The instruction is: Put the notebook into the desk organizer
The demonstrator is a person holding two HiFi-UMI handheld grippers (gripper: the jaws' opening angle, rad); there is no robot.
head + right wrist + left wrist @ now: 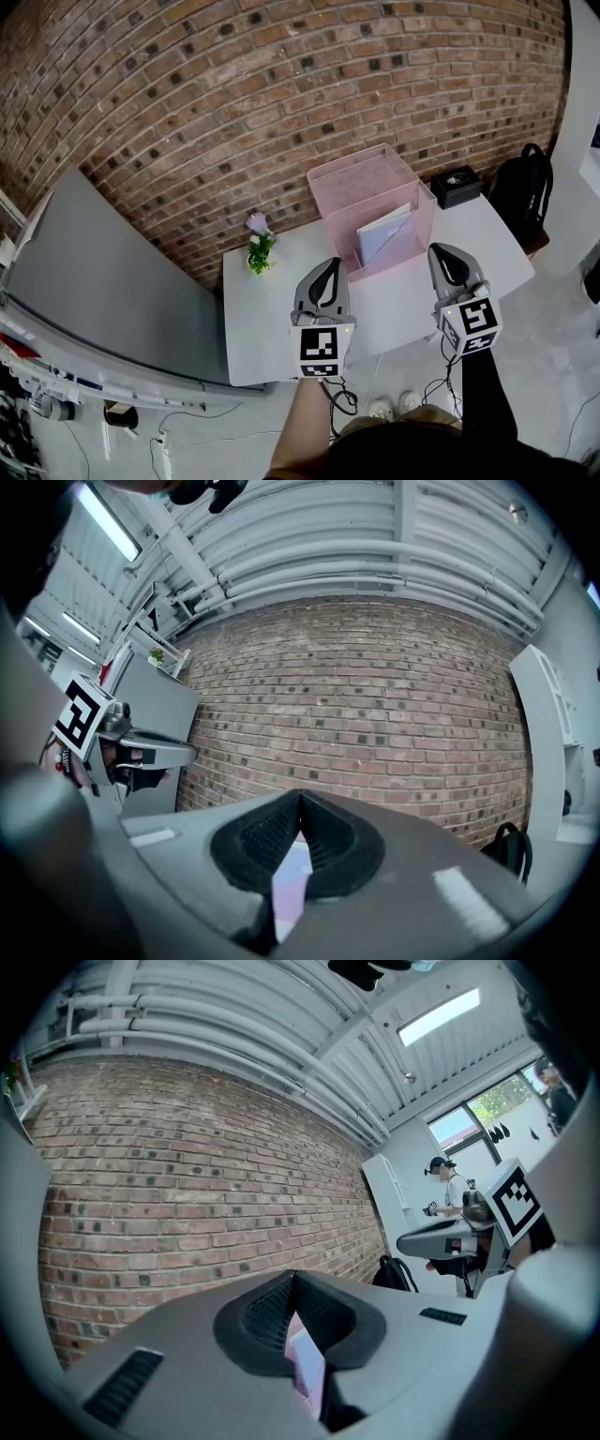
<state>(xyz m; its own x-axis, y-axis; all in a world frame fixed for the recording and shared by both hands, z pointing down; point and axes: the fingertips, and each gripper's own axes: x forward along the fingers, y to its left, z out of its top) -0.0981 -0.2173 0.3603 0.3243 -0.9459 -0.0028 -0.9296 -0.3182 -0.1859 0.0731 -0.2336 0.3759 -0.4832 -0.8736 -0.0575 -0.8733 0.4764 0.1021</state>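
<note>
A pink mesh desk organizer (361, 173) stands at the back of the white table (272, 319). A light blue notebook (384, 234) leans upright inside its front compartment. My left gripper (331, 262) hovers over the table just left of the organizer's front, jaws shut with nothing between them. My right gripper (441, 249) hangs beside the organizer's right front corner, also shut and empty. In the left gripper view the closed tips (293, 1274) point at the brick wall, with the right gripper (441, 1239) off to the side. The right gripper view shows its closed tips (300, 794) and the left gripper (155, 752).
A small pot of flowers (259, 246) sits at the table's back left. A black box (457, 185) stands right of the organizer, and a black backpack (522, 192) rests beyond the table's right end. A grey panel (103, 281) leans at the left. A person (450, 1190) stands far off.
</note>
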